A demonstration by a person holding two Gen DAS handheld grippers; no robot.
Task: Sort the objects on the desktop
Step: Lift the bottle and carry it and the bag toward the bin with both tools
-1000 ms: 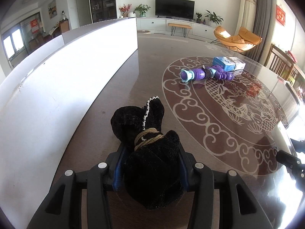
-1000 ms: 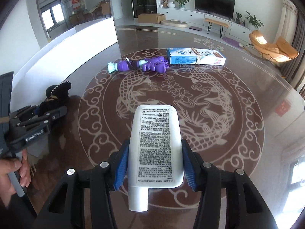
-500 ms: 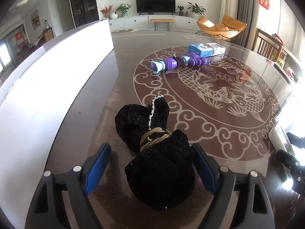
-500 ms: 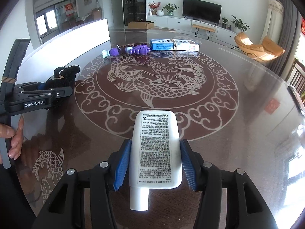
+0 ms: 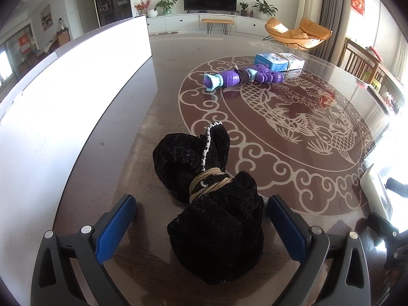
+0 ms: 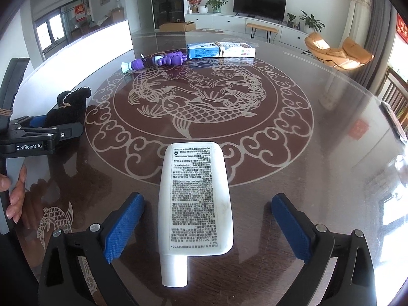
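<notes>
A black velvet pouch (image 5: 214,229), tied with a tan cord, lies on the dark table (image 5: 158,107) between the fingers of my left gripper (image 5: 200,204). Those jaws are opening and both blue pads stand clear of the pouch. A white flat tube (image 6: 196,199) with printed text lies cap toward me between the fingers of my right gripper (image 6: 207,199). Its jaws are also opening, with a gap on each side of the tube. The pouch (image 6: 68,107) shows again at the left of the right wrist view.
A purple and teal toy (image 5: 242,76) and a blue and white box (image 5: 279,61) lie at the far side of the table. A tall white panel (image 5: 63,89) runs along the table's left. A person's hand (image 6: 15,193) holds the left gripper's handle.
Both grippers have let go: the left opened off the pouch first, then the right opened off the white tube. Both things now rest on the table.
</notes>
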